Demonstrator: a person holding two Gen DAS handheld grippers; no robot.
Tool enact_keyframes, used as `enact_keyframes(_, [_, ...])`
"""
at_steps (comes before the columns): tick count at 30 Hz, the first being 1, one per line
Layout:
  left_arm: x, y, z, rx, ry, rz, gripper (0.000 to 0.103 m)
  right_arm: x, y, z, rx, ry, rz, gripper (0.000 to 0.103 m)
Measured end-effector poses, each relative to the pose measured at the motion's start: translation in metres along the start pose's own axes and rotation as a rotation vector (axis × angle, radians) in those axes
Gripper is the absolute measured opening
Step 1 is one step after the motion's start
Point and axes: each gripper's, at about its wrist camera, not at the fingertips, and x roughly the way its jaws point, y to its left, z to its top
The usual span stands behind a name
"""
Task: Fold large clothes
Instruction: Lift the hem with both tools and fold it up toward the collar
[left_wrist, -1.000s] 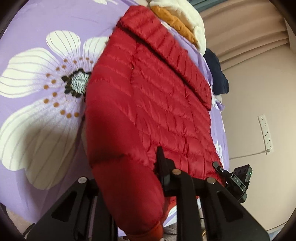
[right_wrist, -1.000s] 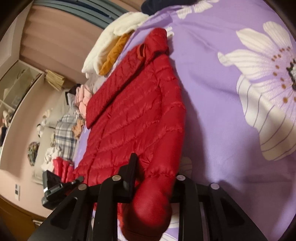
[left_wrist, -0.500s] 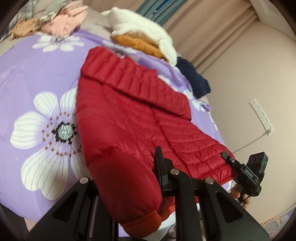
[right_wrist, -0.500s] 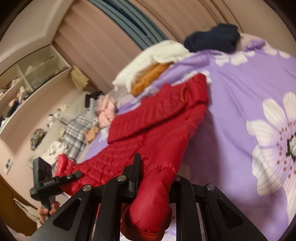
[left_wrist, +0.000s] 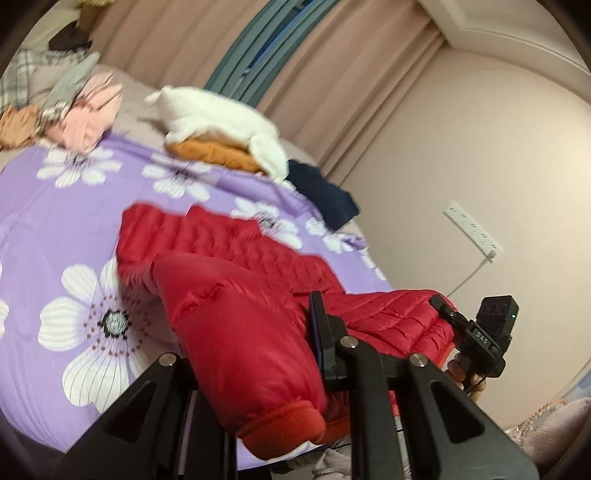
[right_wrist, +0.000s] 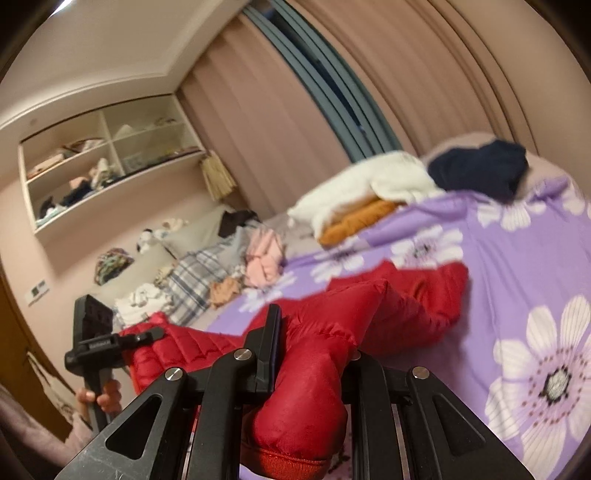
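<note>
A red quilted down jacket (left_wrist: 236, 258) lies on the purple flowered bedspread (left_wrist: 55, 229), its near end lifted off the bed. My left gripper (left_wrist: 255, 343) is shut on one red sleeve (left_wrist: 243, 332) near its ribbed cuff. My right gripper (right_wrist: 314, 354) is shut on the other sleeve (right_wrist: 317, 365). In the left wrist view the right gripper (left_wrist: 476, 332) shows at the jacket's right edge. In the right wrist view the left gripper (right_wrist: 99, 343) shows at the far left edge of the jacket (right_wrist: 406, 302).
A white fleece on an orange garment (left_wrist: 221, 125) and a dark navy garment (left_wrist: 325, 195) lie at the bed's far side. Pink and plaid clothes (right_wrist: 229, 266) are piled to the left. Curtains (right_wrist: 369, 74), a wall shelf (right_wrist: 103, 158) and a wall power strip (left_wrist: 472, 229) surround the bed.
Both grippers have risen and tilted up, still holding the sleeves. The jacket's near end has lifted and the body has bunched toward its collar. More of the room and curtains shows.
</note>
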Motion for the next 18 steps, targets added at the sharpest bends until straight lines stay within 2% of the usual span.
enact_keyframes(10, [-0.030,-0.030,0.016,0.075,-0.072,-0.080,0.018,-0.023,0.014,0.021,-0.068,-0.090,0.061,0.018])
enact_keyframes(15, [-0.028,-0.029,0.021,0.088,-0.085,-0.072,0.019,-0.015,0.006,0.024,-0.065,-0.099,0.065,0.018])
enact_keyframes(18, [-0.015,-0.017,0.023,0.049,-0.064,-0.059,0.019,-0.004,-0.005,0.023,-0.030,-0.075,0.042,0.018])
